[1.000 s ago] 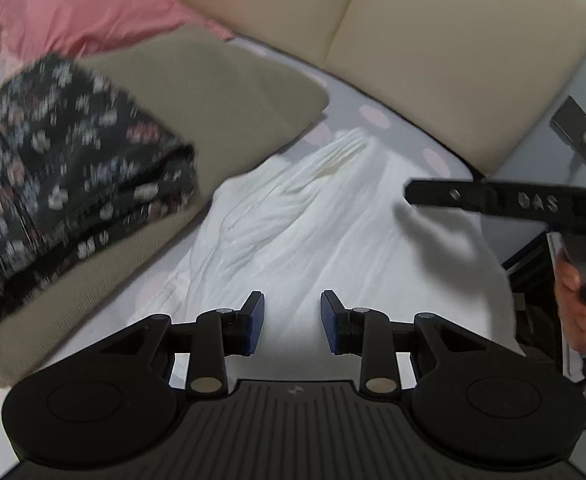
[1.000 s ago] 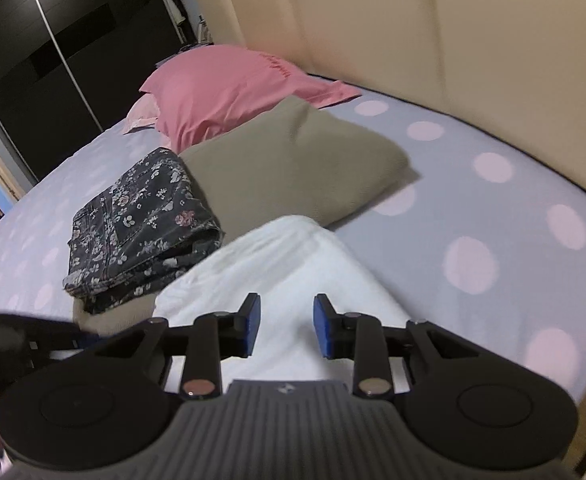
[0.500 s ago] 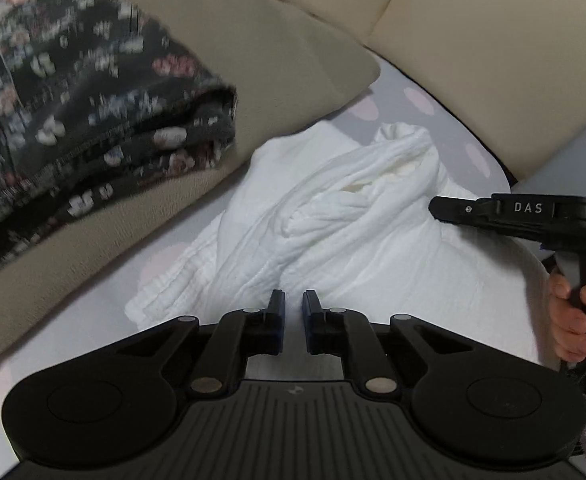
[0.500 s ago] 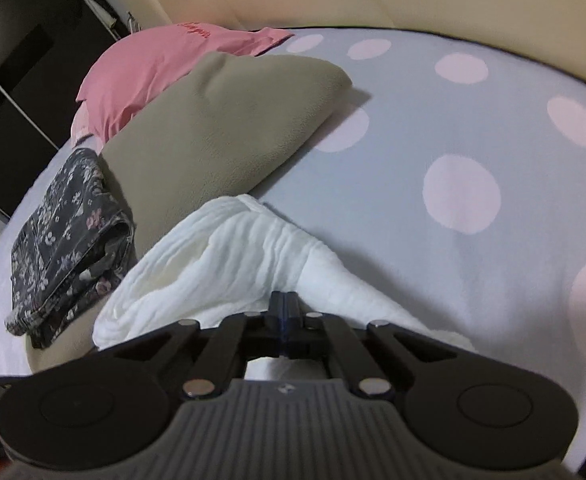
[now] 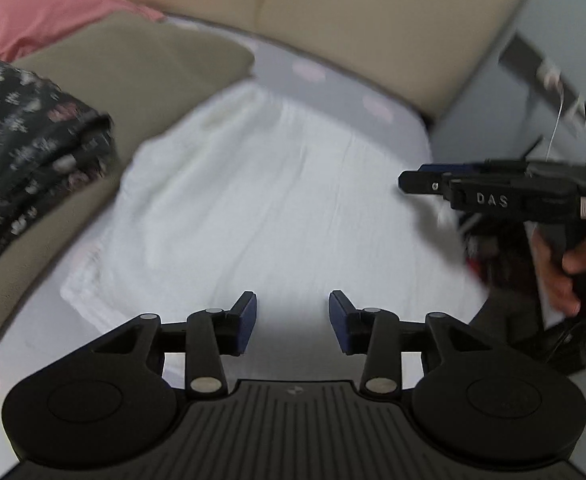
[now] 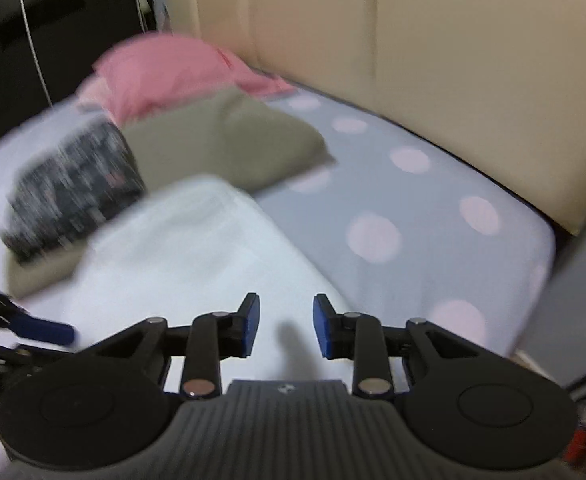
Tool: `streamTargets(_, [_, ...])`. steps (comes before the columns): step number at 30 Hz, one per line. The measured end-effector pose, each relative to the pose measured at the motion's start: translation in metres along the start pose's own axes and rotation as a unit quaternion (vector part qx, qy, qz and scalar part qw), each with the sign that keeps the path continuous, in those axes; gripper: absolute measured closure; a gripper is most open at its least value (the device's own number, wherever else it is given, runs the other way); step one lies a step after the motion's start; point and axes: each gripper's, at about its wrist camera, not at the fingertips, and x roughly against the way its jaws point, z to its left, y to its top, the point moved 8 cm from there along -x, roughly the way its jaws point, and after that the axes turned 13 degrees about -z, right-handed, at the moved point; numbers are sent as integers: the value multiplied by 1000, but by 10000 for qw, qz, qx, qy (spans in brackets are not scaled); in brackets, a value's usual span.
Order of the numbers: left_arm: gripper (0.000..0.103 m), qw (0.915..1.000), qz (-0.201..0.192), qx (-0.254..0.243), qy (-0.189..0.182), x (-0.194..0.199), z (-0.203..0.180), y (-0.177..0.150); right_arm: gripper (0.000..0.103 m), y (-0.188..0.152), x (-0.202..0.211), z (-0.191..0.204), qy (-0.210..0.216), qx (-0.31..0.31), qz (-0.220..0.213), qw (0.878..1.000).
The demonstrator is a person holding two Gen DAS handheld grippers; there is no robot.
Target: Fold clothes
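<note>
White garment: we are looking down on a soft white crinkled cotton garment (image 5: pixel 261 200) lying spread across the middle of the left wrist frame; in the right wrist frame it (image 6: pixel 181 256) is filling the centre left.

Left gripper: we are opening the jaws of our black two-finger left gripper with blue pads (image 5: pixel 293 318) at the lower centre of its frame. The fingers are standing apart, and the white cloth is lying beyond and beneath the gap, with nothing pinched between the pads.

Right gripper: we are opening the jaws of our matching black right gripper (image 6: pixel 285 326) at the lower centre of its frame too. Its blue pads are parted over the garment's near edge and are gripping nothing. In the left wrist view this gripper (image 5: pixel 417 180) is reaching in from the right edge, side-on above the cloth's right side.

Right hand: a hand (image 5: pixel 565 268) is wrapping the handle at the right edge of the left wrist frame.

Bed: the garment is resting on a pale lilac sheet with pink dots (image 6: pixel 413 208), running to the right of the cloth.

Neighbours: a flat olive-green cushion (image 5: pixel 125 64) is lying just beside the garment at upper left, with a folded dark floral garment (image 5: pixel 21 136) stacked on it and a pink pillow (image 5: pixel 33 8) behind.

Backdrop: a beige padded headboard (image 5: pixel 373 20) is crossing the top.
</note>
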Motion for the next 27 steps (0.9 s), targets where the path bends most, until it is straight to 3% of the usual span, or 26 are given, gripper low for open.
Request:
streamTargets(5, [70,9994,225,248,61,-24,16,-16,71,-37,-30,-19,-103,-370,438,9983])
streamTargets(12, [70,9998,-92,200,39,4,10,-9,70,-34,-28,-21,-52,-510,468,9976])
streamTargets(14, [68,9995,-295,115,76,21,5,-5,69,-27,-15,-16,-1,-576,371,9976])
streamTargets(19, [67,9952,-974,-33,62,69,-13,10,46,1,37,6,392,-900,-175,9950])
streamTargets(23, [64,9894,-1449,-89,85,105,-26,23,44,27,86,27,410,-887,-686,9928])
streamTargets(27, [57,9835,-1780,-242,204,135,-36,28,44,41,129,45,565,-1029,-888,9891])
